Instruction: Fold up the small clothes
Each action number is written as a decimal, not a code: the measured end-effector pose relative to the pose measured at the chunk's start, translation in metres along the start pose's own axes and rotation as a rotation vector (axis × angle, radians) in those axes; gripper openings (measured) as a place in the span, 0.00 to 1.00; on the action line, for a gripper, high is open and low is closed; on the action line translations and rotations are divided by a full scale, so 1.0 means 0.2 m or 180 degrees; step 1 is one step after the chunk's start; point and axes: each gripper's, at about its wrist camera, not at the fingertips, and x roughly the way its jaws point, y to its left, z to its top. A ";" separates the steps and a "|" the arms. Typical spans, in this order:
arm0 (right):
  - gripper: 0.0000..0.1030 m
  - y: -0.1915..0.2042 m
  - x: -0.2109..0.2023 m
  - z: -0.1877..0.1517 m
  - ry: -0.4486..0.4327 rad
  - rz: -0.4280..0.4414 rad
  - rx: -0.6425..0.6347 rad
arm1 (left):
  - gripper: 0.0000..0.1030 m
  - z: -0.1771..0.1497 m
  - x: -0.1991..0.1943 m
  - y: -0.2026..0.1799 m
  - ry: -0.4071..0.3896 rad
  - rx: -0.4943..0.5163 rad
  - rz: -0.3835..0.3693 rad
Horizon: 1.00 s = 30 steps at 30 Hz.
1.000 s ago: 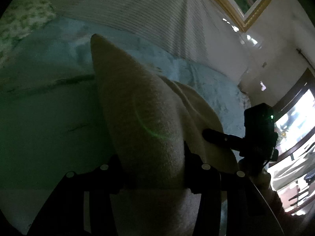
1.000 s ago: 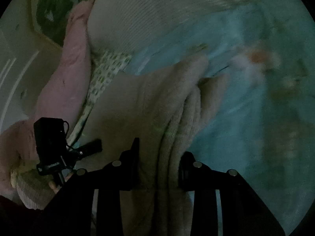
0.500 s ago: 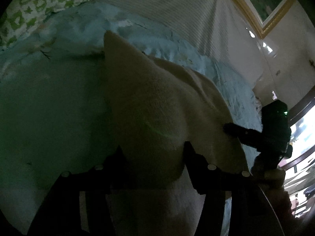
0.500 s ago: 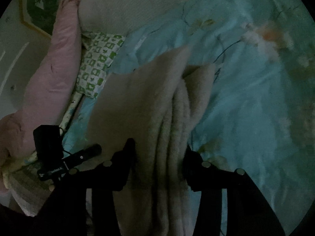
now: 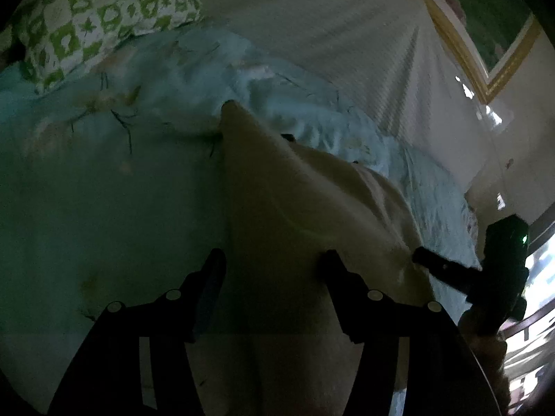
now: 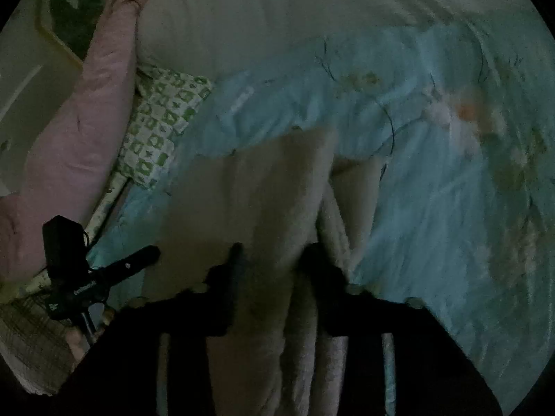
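Observation:
A beige fleecy garment (image 5: 298, 208) lies stretched over the light blue bedspread (image 5: 104, 180), its far corner pointing up the bed. My left gripper (image 5: 272, 260) is shut on its near edge, cloth filling the gap between the fingers. In the right wrist view the same garment (image 6: 249, 190) shows bunched folds on its right side, and my right gripper (image 6: 274, 256) is shut on that edge. Each gripper shows in the other's view, the right one (image 5: 499, 260) at the garment's right and the left one (image 6: 79, 270) at its left.
A green-and-white checked pillow (image 5: 100, 24) and a pink quilt (image 6: 79, 131) lie at the head of the bed. A pale ribbed blanket (image 5: 329, 34) covers the back. A gold-framed picture (image 5: 485, 27) hangs on the wall. A bright window (image 5: 534, 284) is at the right.
Both grippers have carried the garment lower and farther up the bed. More of the cloth now lies flat on the bedspread, and the checked pillow has come into the left wrist view.

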 end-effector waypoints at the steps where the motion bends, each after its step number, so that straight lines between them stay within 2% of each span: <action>1: 0.18 0.00 0.01 -0.01 0.0017 0.0038 0.0012 | 0.55 -0.01 0.01 0.00 0.0006 -0.0014 -0.0012; 2: 0.12 0.00 0.02 -0.01 0.0016 0.0070 0.0025 | 0.54 -0.01 0.03 -0.02 0.0022 -0.0004 -0.0012; 3: 0.11 0.00 0.02 -0.01 0.0007 0.0092 0.0030 | 0.50 0.00 0.03 -0.03 0.0027 0.0019 -0.0011; 8: 0.09 -0.04 -0.11 0.08 -0.0185 0.0037 -0.0049 | 0.49 0.02 0.07 -0.18 0.0101 0.0360 0.0061; 12: 0.09 -0.18 0.00 0.05 0.0090 -0.0117 0.0106 | 0.50 -0.03 0.11 -0.25 0.0121 0.0609 0.0260; 13: 0.10 -0.19 0.02 0.03 0.0135 -0.0120 0.0107 | 0.50 -0.04 0.09 -0.25 0.0107 0.0634 0.0265; 17: 0.17 -0.18 -0.07 -0.02 -0.0057 0.0023 0.0260 | 0.52 -0.12 -0.04 -0.24 0.0089 0.0734 0.0247; 24: 0.32 -0.10 -0.30 -0.24 -0.0169 0.0165 0.0101 | 0.56 -0.48 -0.30 -0.24 0.0145 0.1049 0.0208; 28: 0.38 -0.09 -0.36 -0.40 -0.0166 0.0109 0.0103 | 0.56 -0.65 -0.34 -0.26 0.0157 0.1203 0.0245; 30: 0.39 -0.10 -0.36 -0.47 -0.0145 0.0098 0.0129 | 0.56 -0.70 -0.31 -0.27 0.0153 0.1295 0.0382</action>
